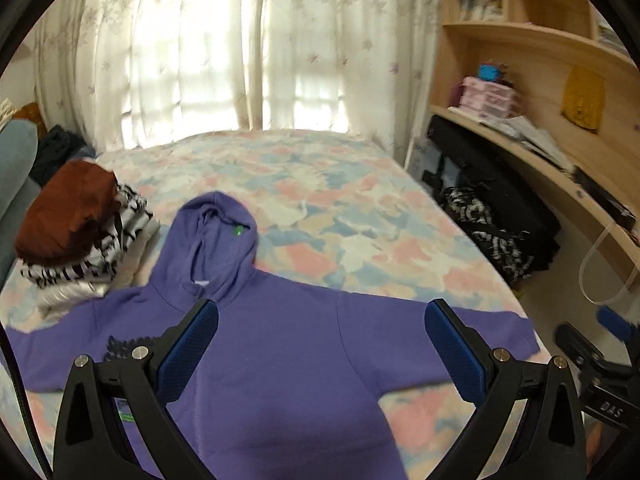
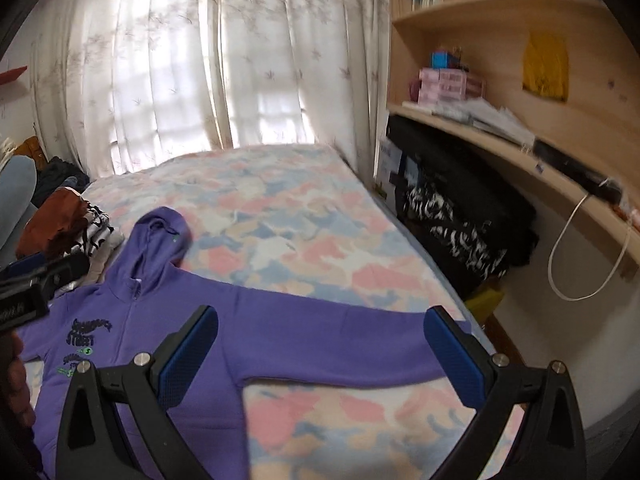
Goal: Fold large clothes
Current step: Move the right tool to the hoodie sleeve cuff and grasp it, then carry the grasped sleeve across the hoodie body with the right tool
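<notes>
The bed, covered in a pastel patchwork print, fills both views and runs toward the curtains at 12 o'clock, with a wide stretch of bare cover beyond the garment. The purple hoodie lies flat on the near part, front up, hood toward 12 o'clock, sleeves spread to 9 and 3 o'clock. The right wrist view shows the chest print and the 3 o'clock sleeve reaching nearly to the bed's edge; the left wrist view shows both sleeves. A stack of folded clothes sits at 10 o'clock, just beside the hoodie's shoulder. The wooden shelf unit stands at 2 o'clock. The left claw hovers spread wide over the chest, empty. The right claw hangs likewise wide apart above the sleeve.
</notes>
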Demonstrator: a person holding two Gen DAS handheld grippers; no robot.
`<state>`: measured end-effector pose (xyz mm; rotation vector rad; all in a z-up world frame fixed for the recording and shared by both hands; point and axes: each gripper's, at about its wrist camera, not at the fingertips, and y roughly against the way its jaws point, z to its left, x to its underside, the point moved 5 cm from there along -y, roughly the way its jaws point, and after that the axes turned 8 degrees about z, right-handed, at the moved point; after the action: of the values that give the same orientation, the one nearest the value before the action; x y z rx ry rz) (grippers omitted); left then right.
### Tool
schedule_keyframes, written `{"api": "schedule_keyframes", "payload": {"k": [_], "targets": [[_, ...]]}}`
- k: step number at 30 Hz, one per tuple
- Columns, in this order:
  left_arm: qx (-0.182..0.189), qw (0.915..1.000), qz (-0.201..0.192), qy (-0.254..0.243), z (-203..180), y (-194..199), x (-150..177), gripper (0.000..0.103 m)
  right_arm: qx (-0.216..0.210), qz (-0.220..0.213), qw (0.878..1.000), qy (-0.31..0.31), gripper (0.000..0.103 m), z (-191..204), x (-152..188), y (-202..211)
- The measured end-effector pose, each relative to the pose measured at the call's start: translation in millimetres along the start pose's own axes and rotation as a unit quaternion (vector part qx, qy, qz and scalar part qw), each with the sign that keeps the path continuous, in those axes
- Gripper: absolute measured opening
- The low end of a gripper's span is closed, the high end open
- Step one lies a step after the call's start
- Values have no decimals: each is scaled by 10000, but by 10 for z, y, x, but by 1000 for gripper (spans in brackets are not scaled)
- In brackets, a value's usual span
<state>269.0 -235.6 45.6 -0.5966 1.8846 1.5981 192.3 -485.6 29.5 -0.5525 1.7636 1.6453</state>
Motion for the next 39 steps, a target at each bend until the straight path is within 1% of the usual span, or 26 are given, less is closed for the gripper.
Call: {"api": "schedule_keyframes", "payload": {"k": [2, 4, 6, 10, 12, 13, 17, 19, 20, 22, 23, 25, 27, 28, 29, 30, 31, 32, 33, 34, 37, 38, 39], "targets": [[-71, 9999, 78, 108, -51, -243, 5, 102, -29, 111, 9998, -166, 103, -177, 14, -153], [-96, 9998, 154, 103, -126, -481, 32, 102, -124, 265, 9988, -389, 103, -351, 51, -311], [-5, 9995, 276, 140, -184, -717, 105, 102, -258, 414, 9965, -677, 102, -548, 114, -499], [232, 9955, 899, 211, -324, -1247, 376, 102, -328, 733, 9893, -1222, 97, -874, 298, -853], [239, 9937, 1072, 227, -373, -1453, 518, 102, -542, 942, 9817, -1564, 90, -1024, 451, -1078], [193, 9934, 1111, 218, -388, -1538, 593, 102, -624, 1031, 9779, -1706, 89, -1075, 517, -1162], [-8, 9914, 1303, 102, -453, -1837, 832, 102, -847, 1480, 9554, -2412, 89, -1328, 870, -1552], [42, 9889, 1478, 143, -467, -1984, 936, 100, -908, 1622, 9463, -2646, 85, -1397, 992, -1694], [95, 9877, 1549, 175, -473, -2024, 965, 98, -946, 1690, 9417, -2752, 81, -1433, 1050, -1765], [201, 9857, 1658, 222, -487, -2112, 1025, 97, -969, 1835, 9317, -2982, 78, -1499, 1154, -1922], [203, 9852, 1689, 228, -488, -2148, 1044, 97, -1000, 1843, 9282, -3074, 75, -1520, 1179, -1973], [210, 9851, 1696, 219, -498, -2213, 1063, 96, -1022, 1813, 9232, -3230, 75, -1554, 1198, -2056], [214, 9850, 1697, 209, -499, -2254, 1065, 89, -942, 1722, 9235, -3295, 74, -1570, 1174, -2112], [231, 9848, 1705, 218, -496, -2262, 1060, 87, -876, 1685, 9233, -3339, 73, -1571, 1155, -2145], [248, 9847, 1710, 234, -483, -2264, 1050, 84, -813, 1670, 9234, -3360, 67, -1580, 1139, -2171], [233, 9849, 1696, 242, -458, -2253, 1033, 79, -681, 1652, 9248, -3360, 53, -1581, 1113, -2198], [237, 9854, 1669, 259, -434, -2239, 1010, 77, -587, 1654, 9263, -3335, 43, -1586, 1093, -2217], [268, 9859, 1627, 286, -394, -2201, 981, 73, -508, 1654, 9281, -3297, 21, -1573, 1056, -2229], [289, 9867, 1572, 303, -337, -2144, 944, 69, -512, 1593, 9291, -3298, 14, -1550, 1005, -2208], [281, 9873, 1537, 300, -293, -2106, 904, 67, -463, 1496, 9320, -3270, 13, -1536, 950, -2163], [120, 9898, 1392, 262, -51, -1913, 773, 65, -289, 863, 9577, -2728, 10, -1281, 578, -1836], [114, 9904, 1349, 290, 40, -1846, 742, 65, -280, 646, 9654, -2510, 10, -1150, 434, -1709], [112, 9907, 1314, 331, 132, -1787, 713, 65, -343, 379, 9740, -2208, 10, -939, 262, -1533]]}}
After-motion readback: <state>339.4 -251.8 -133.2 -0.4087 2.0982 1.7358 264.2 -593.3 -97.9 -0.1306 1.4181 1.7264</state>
